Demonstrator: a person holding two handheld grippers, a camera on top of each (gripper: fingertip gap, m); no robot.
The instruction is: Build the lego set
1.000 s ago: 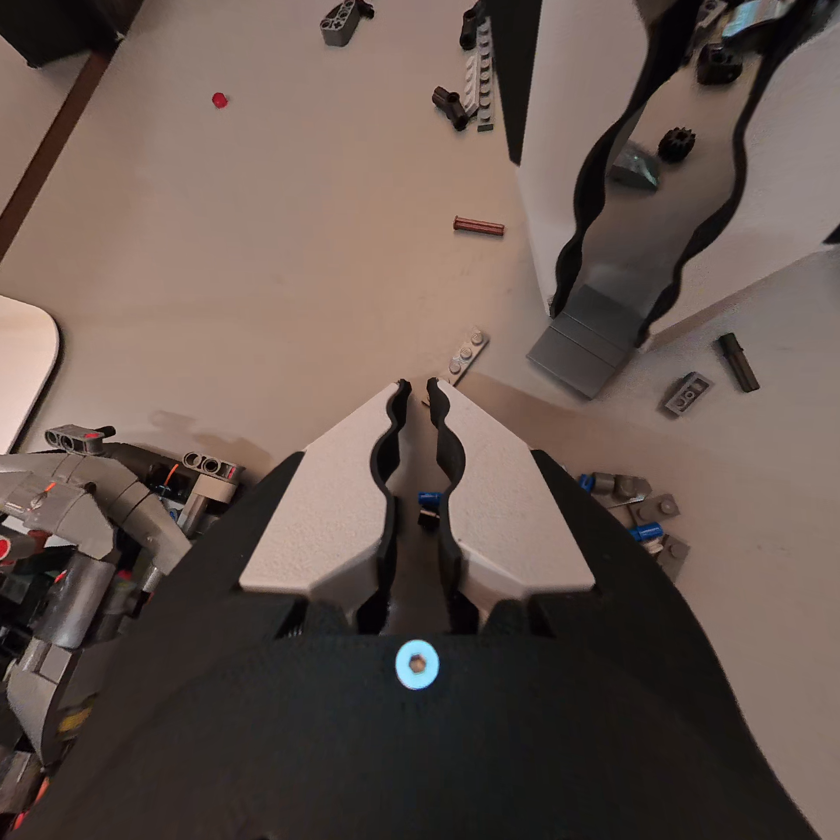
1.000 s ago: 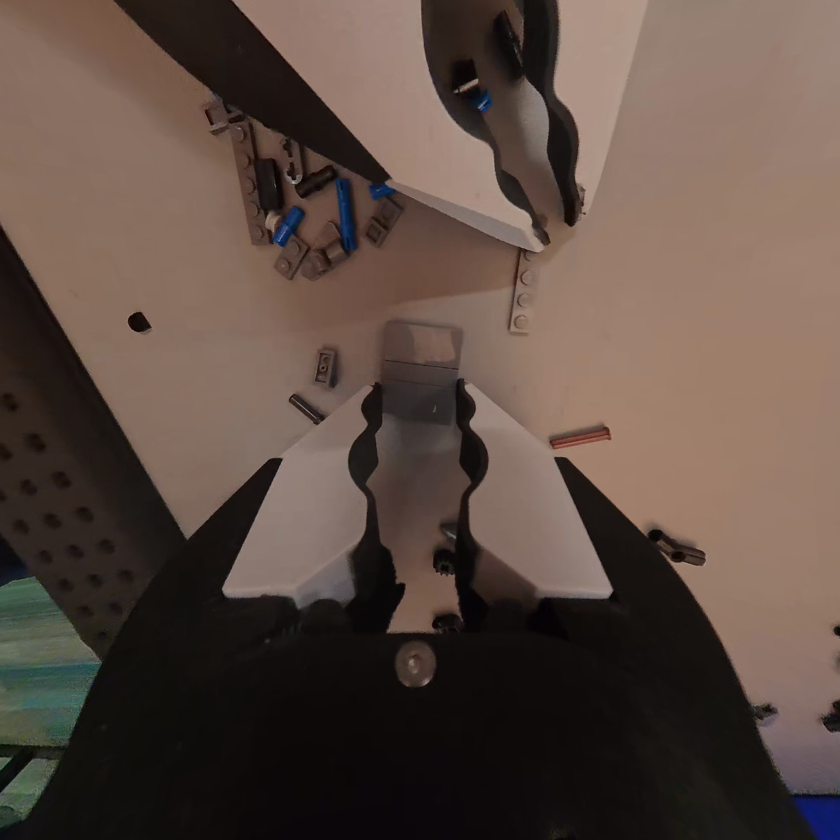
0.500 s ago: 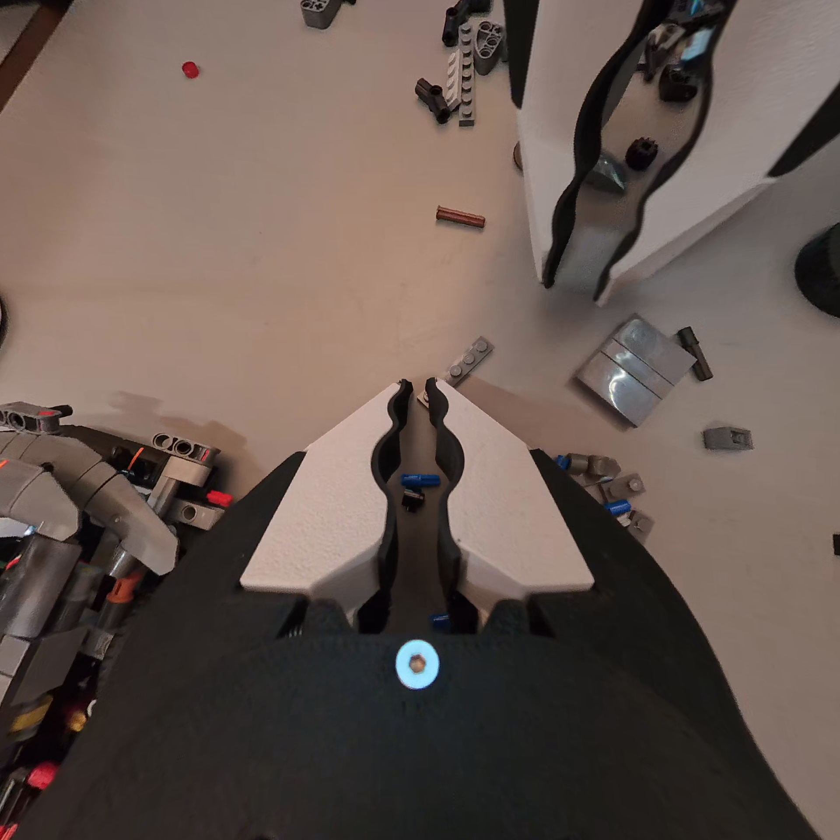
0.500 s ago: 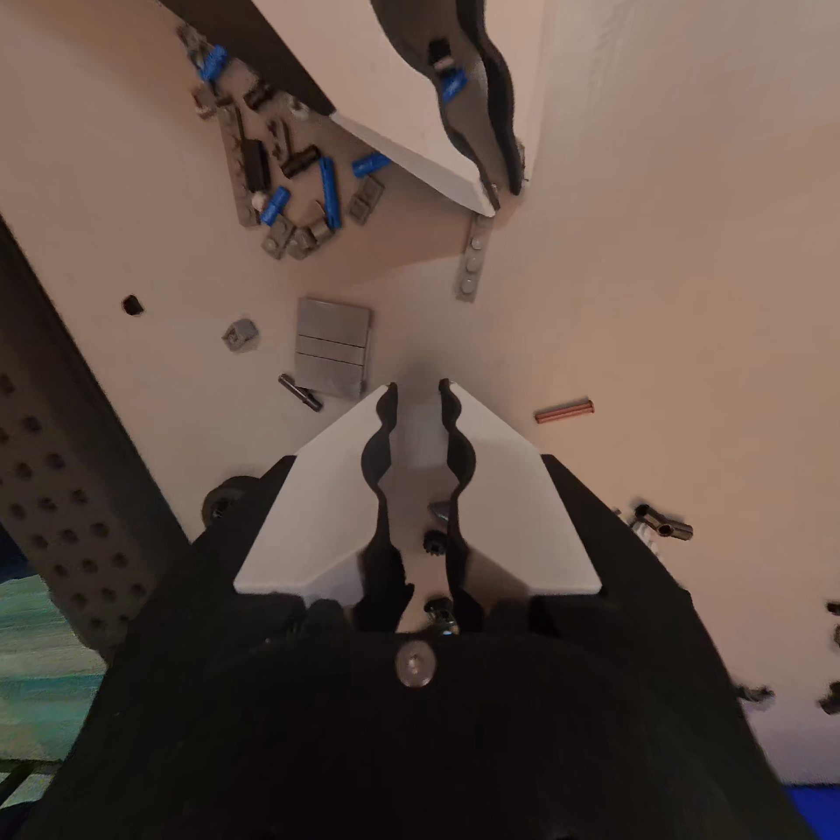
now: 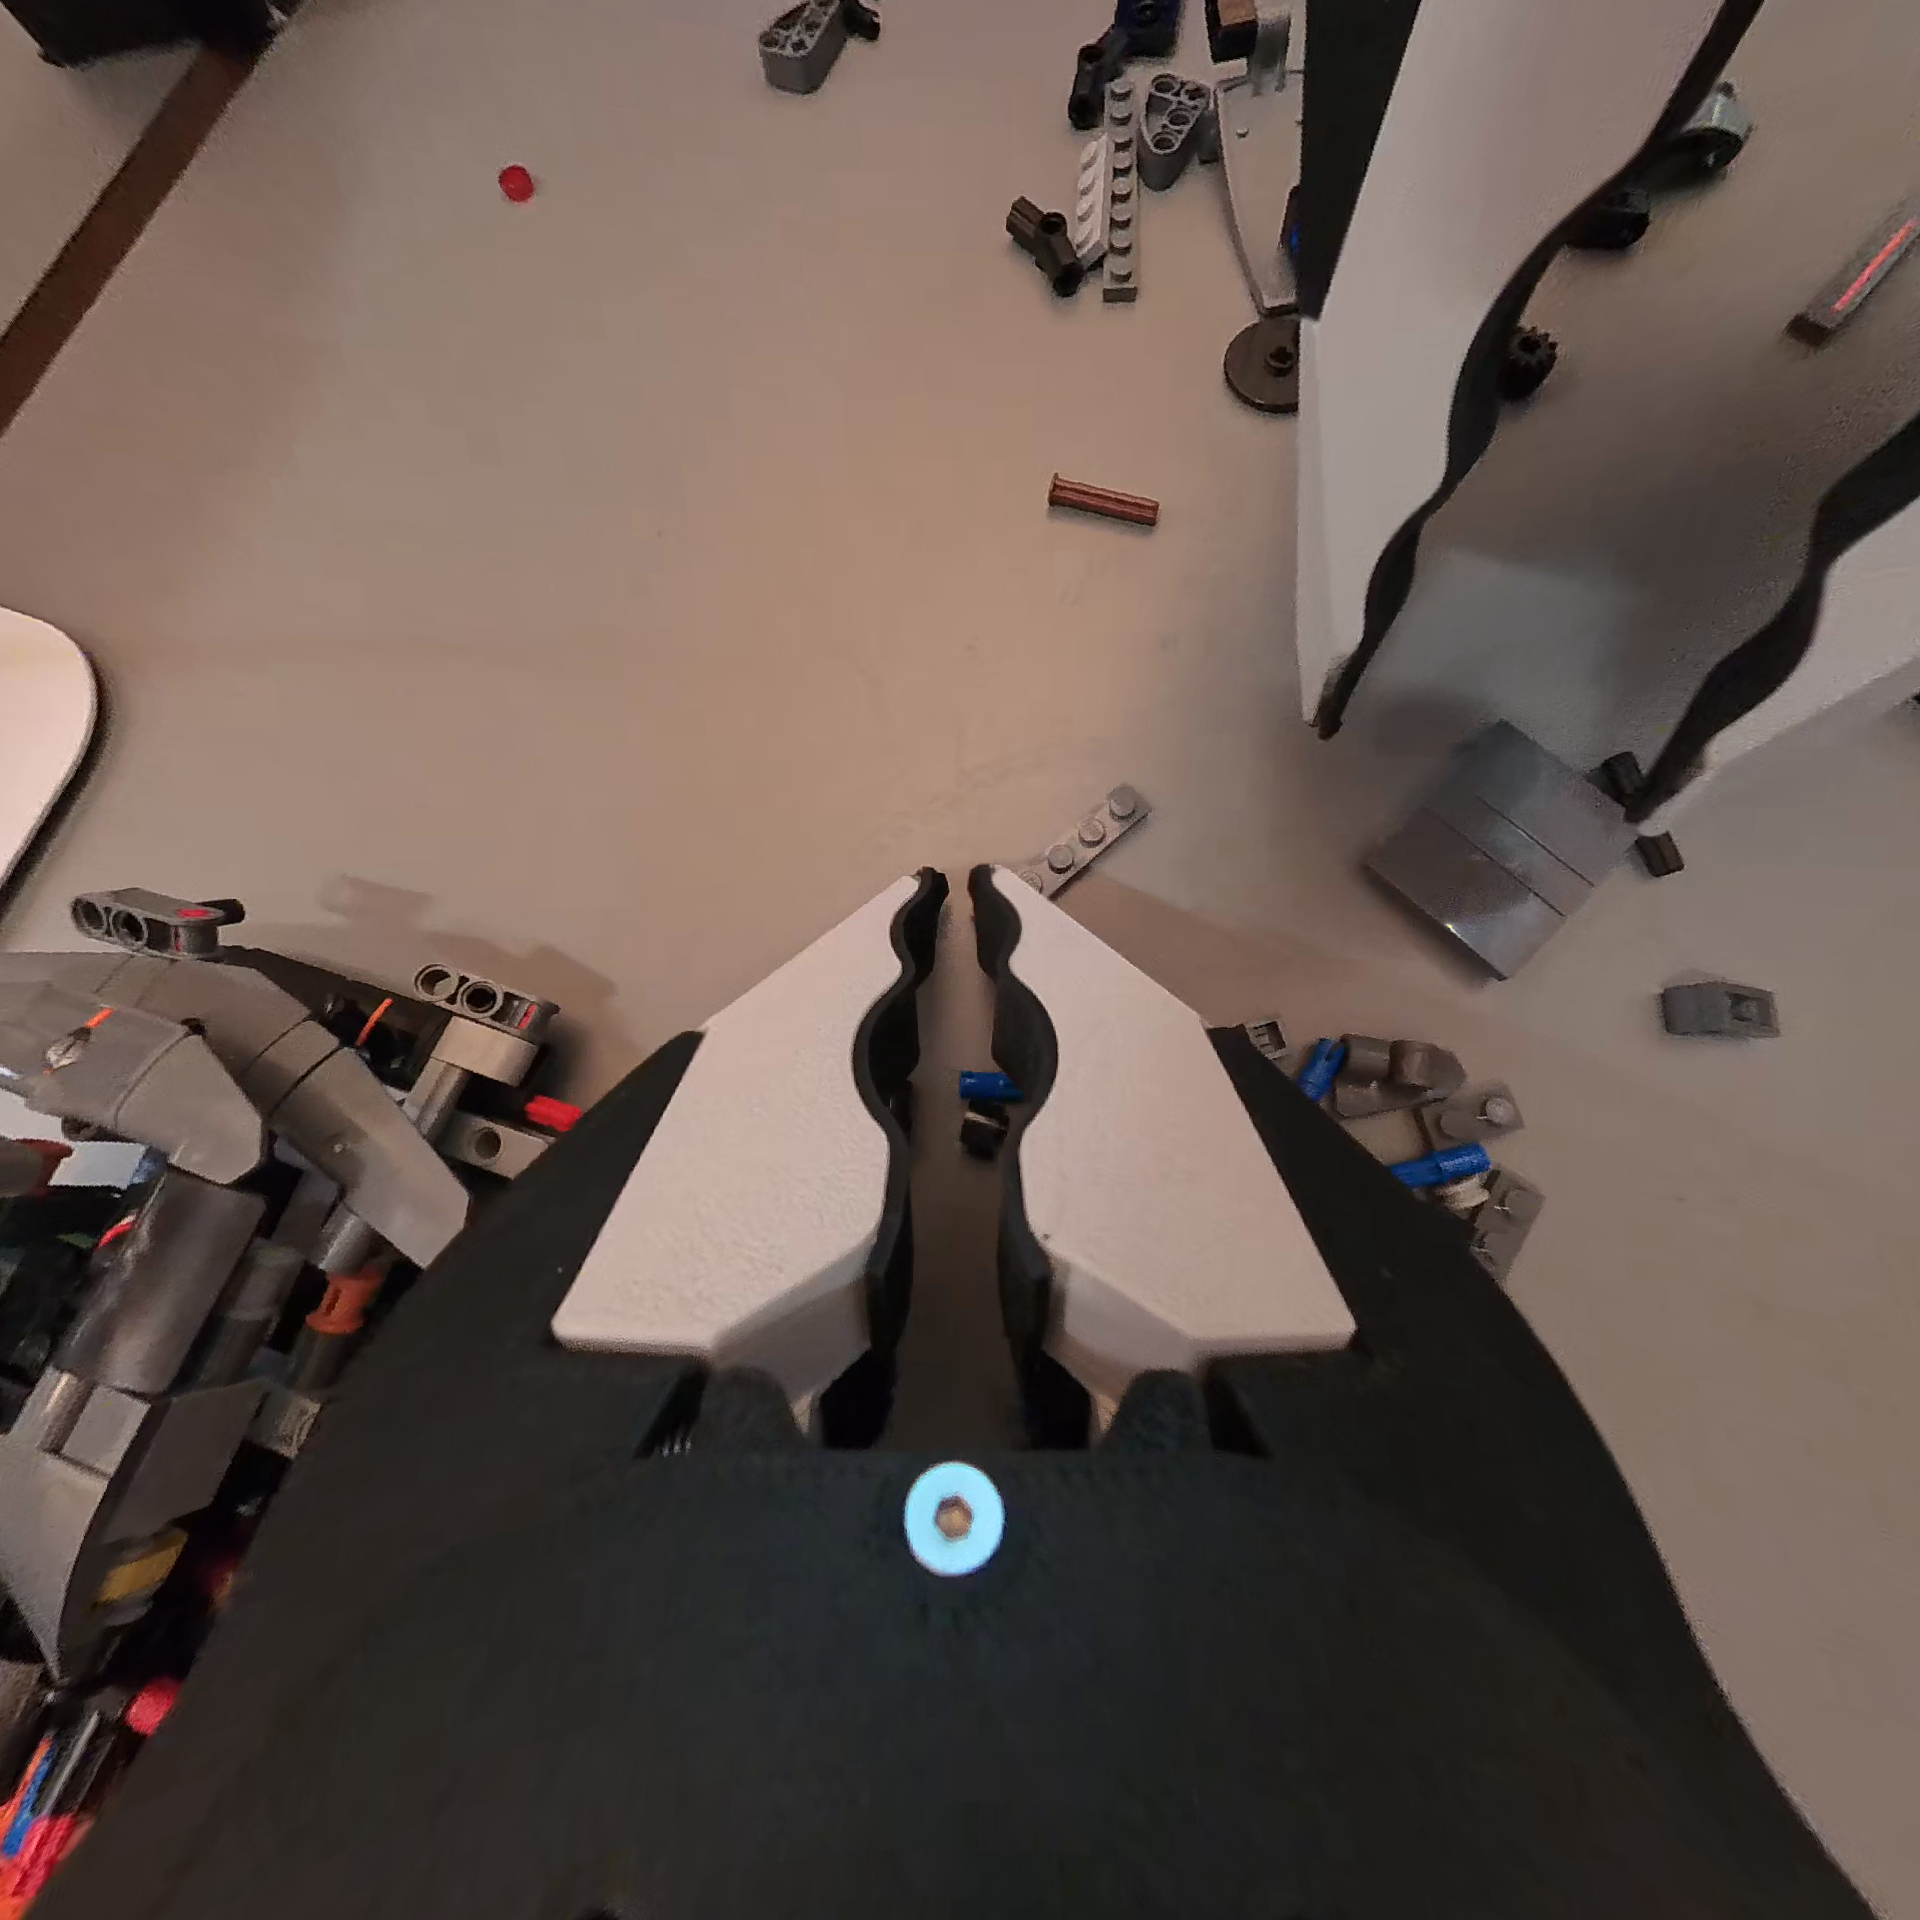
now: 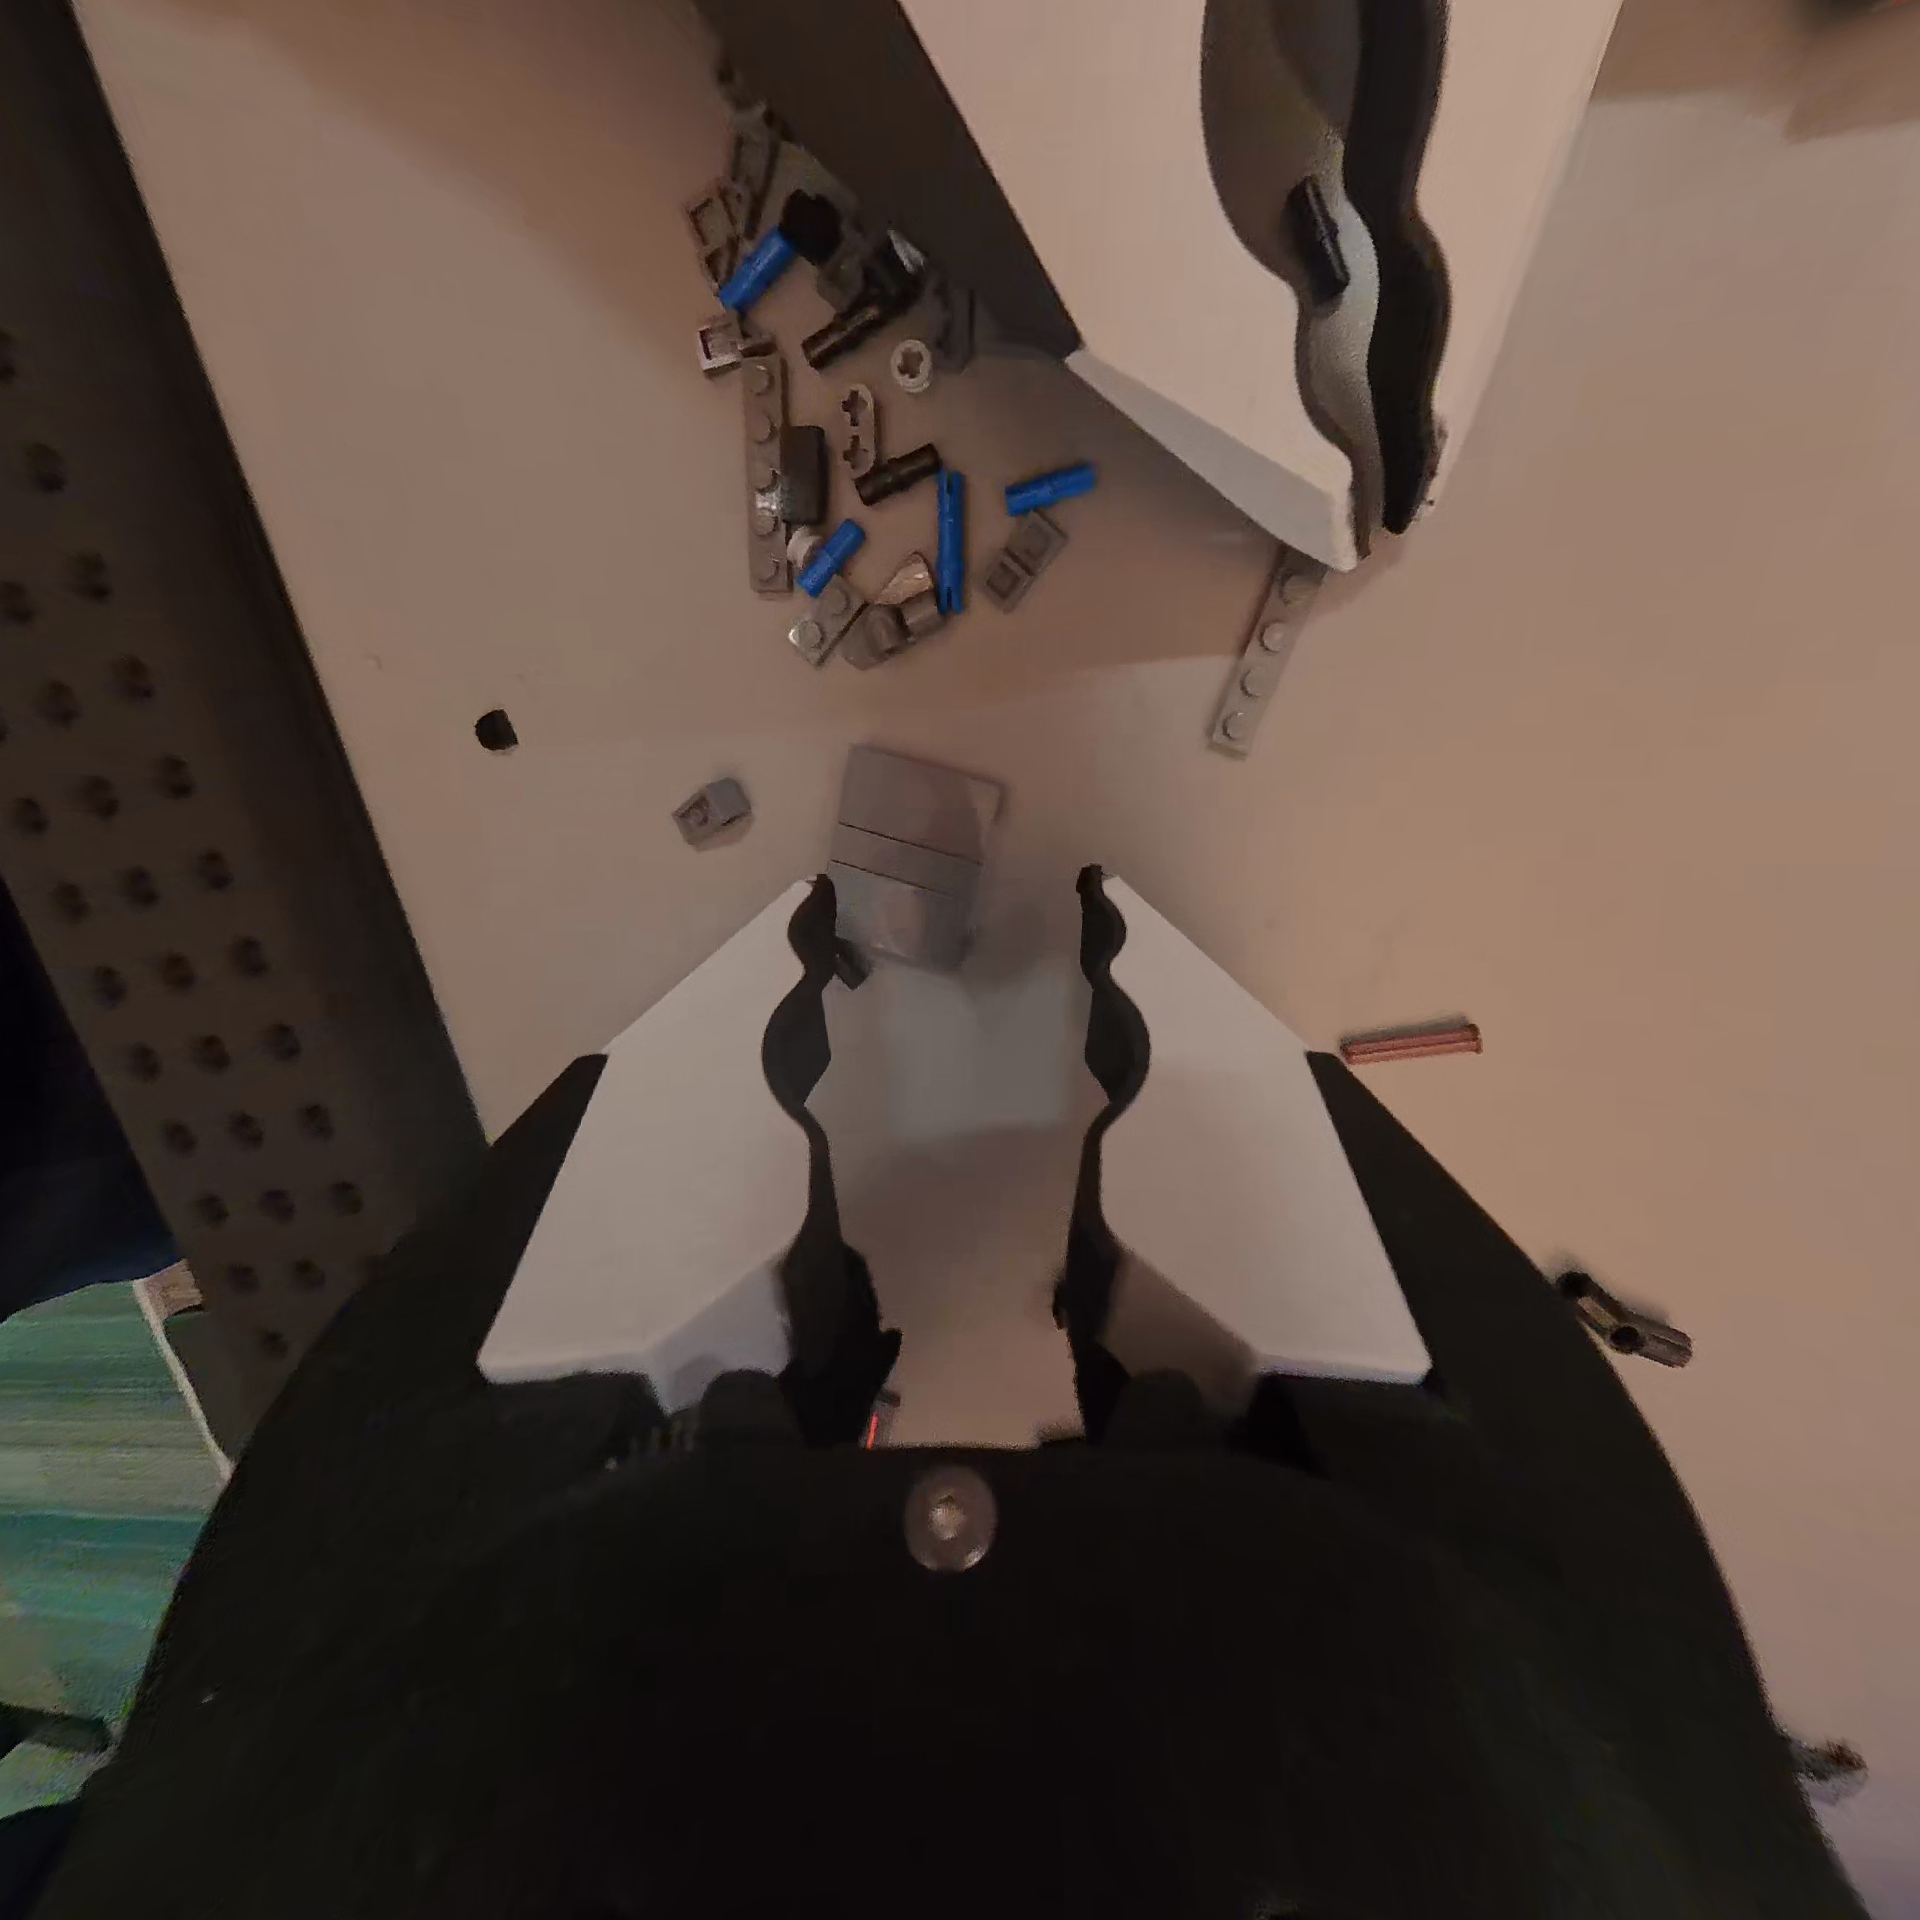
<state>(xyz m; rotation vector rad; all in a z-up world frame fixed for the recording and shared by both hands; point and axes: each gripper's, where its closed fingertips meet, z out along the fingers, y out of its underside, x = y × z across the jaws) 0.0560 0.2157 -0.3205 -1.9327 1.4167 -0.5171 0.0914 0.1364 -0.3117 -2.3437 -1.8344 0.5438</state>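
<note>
The right gripper (image 6: 954, 888) is spread wide and empty just above a dark grey, smooth, ridged Lego panel (image 6: 914, 831) lying on the pale table (image 6: 1558, 831). The left gripper (image 5: 957, 883) is nearly closed, nothing gripped, beside a partly built grey model (image 5: 187, 1091).

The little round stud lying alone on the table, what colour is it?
Red. The round stud shows best in the left wrist view.

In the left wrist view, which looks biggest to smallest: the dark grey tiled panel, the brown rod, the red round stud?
1. Dark grey tiled panel, clearly largest.
2. Brown rod.
3. Red round stud, smallest; it lies farthest from the camera, which shrinks it somewhat.
</note>
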